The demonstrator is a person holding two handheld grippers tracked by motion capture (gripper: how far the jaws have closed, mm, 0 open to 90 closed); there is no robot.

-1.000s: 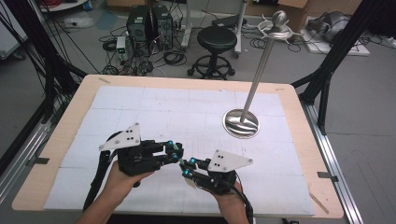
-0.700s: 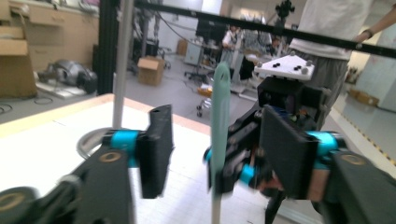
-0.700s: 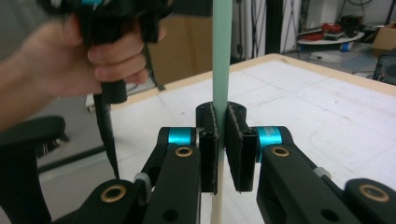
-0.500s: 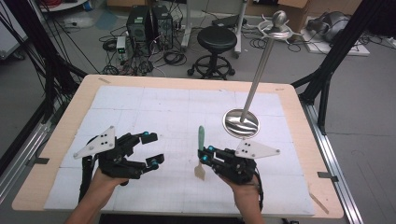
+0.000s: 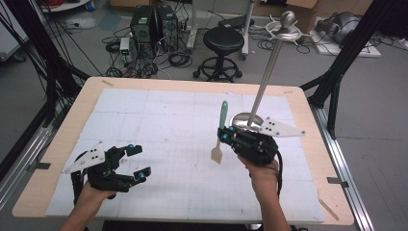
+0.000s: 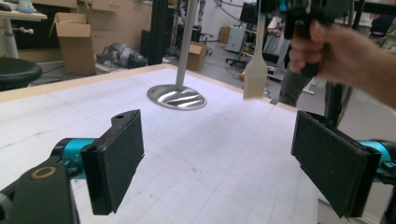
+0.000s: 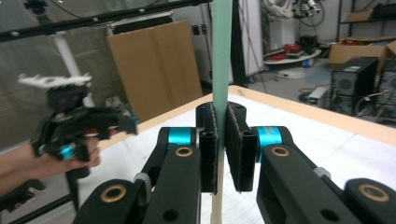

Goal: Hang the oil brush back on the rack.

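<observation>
Between right gripper (image 7: 222,154) pads: brush (image 5: 220,132)

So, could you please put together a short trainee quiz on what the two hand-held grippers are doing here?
1. True or false: the left hand-held gripper is clamped on the brush.
2. Which end of the brush points down? A) the green handle B) the pale bristles
3. Fill in: the metal stand's round base rests on the ____.

Key: 1. False: its jaws stand open and empty; the right hand-held gripper holds the brush. 2. B. 3. Table.
</observation>
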